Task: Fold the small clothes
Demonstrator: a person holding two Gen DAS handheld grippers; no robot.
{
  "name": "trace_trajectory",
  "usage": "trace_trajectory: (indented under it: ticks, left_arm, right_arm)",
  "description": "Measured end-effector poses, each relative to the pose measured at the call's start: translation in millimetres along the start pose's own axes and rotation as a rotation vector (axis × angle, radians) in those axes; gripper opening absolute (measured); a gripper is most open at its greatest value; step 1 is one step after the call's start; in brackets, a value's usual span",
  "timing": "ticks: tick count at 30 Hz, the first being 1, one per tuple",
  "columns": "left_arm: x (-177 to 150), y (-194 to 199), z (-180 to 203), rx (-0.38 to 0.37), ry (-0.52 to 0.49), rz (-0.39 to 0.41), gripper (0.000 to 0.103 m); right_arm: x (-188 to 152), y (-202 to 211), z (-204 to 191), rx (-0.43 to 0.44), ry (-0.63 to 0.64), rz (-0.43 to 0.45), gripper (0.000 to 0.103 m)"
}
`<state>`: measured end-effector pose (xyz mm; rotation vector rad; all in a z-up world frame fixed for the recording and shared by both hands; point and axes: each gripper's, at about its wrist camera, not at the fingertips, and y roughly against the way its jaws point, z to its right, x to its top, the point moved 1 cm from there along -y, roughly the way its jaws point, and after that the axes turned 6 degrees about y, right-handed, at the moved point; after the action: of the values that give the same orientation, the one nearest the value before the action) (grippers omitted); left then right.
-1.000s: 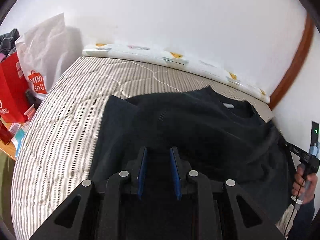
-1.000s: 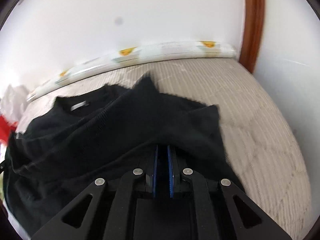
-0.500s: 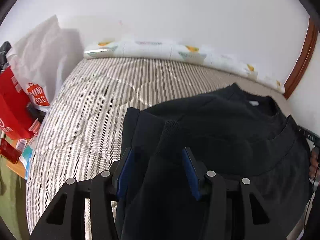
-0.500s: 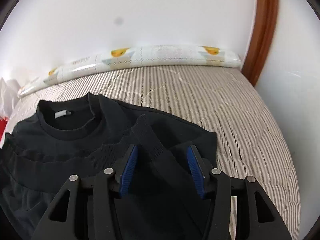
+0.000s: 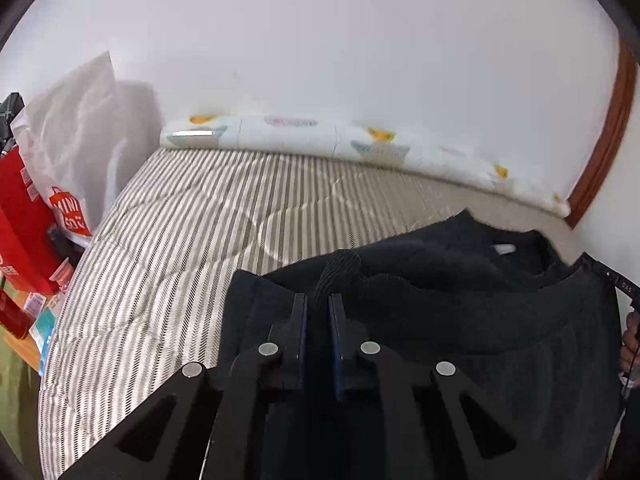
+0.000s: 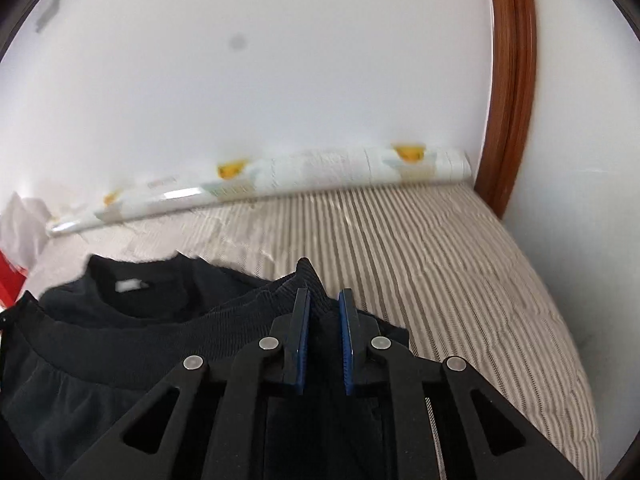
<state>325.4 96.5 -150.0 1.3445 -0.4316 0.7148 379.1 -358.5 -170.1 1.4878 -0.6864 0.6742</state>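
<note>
Black top gripped at both hem corners, first fold under way on the bed.

The left gripper (image 5: pixel 318 308) is closing its fingers on a ribbed hem corner of the black top (image 5: pixel 460 320); the right gripper (image 6: pixel 323 306) is closing on the other. The hem lies near the collar, seemingly halved, though blur hides the edge alignment. Further folds on the striped bed (image 5: pixel 180 240) remain.

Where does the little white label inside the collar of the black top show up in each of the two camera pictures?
Left wrist view: the white neck label sits right of centre, just past the middle height, inside the collar of the black sweatshirt.
Right wrist view: the label sits at the left, past the middle height.
Shared landmark: the long patterned bolster along the wall.
</note>
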Motion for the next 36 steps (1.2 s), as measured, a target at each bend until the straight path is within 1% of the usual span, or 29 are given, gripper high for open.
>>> trace_trajectory:
  ticks: [3,5,7,8,9,12,15,17,19,21,24,26,28,29,31,33,36]
  left_arm:
    - [-3,-9,1,0.025,-0.01,-0.028,0.011]
    - [-4,-10,2,0.034,-0.013,-0.043,0.015]
    - [-5,-8,4,0.05,-0.03,-0.048,0.017]
    - [-5,-7,5,0.06,-0.038,-0.048,0.017]
    - [-6,-5,6,0.068,-0.045,-0.047,0.018]
    - [-11,3,7,0.078,-0.056,-0.052,0.02]
    - [-17,10,6,0.08,-0.053,-0.067,0.024]
    - [-25,16,4,0.081,-0.059,-0.083,0.025]
    - [-33,24,0,0.084,-0.056,-0.08,0.026]
    - [-42,33,-4,0.083,-0.048,-0.079,0.029]
    - [-57,49,-17,0.098,-0.031,-0.086,0.03]
    - [-69,60,-28,0.075,-0.006,-0.1,0.03]
    - [-85,74,-40,0.057,0.009,-0.113,0.03]
    - [-91,80,-45,0.05,0.014,-0.115,0.03]
    - [-104,94,-54,0.036,0.013,-0.12,0.03]
    - [-115,110,-66,0.028,0.025,-0.106,0.03]
    - [-130,128,-84,0.018,0.06,-0.106,0.035]
  right_arm:
    - [-8,-23,3,-0.01,-0.009,-0.073,0.015]
    - [-9,-28,4,-0.004,-0.011,-0.106,0.017]
    - [-10,-24,5,-0.006,-0.015,-0.103,0.023]
    - [-10,-21,5,-0.016,-0.013,-0.107,0.032]
    - [-11,-15,4,-0.031,-0.003,-0.106,0.036]
    - [-21,1,3,-0.053,0.03,-0.101,0.042]
    - [-37,16,5,-0.07,0.049,-0.123,0.042]
    - [-50,28,9,-0.095,0.058,-0.13,0.044]
    - [-61,39,13,-0.112,0.054,-0.133,0.044]
    - [-76,50,16,-0.142,0.053,-0.146,0.046]
    - [-96,61,19,-0.207,0.063,-0.19,0.045]
    - [-99,75,18,-0.236,0.063,-0.193,0.045]
    - [-96,94,10,-0.254,0.07,-0.167,0.045]
    - [-92,108,2,-0.243,0.07,-0.129,0.046]
    - [-87,122,-14,-0.214,0.08,-0.098,0.046]
    - [-82,134,-44,-0.162,0.109,-0.069,0.048]
    - [-84,141,-100,-0.078,0.172,-0.048,0.055]
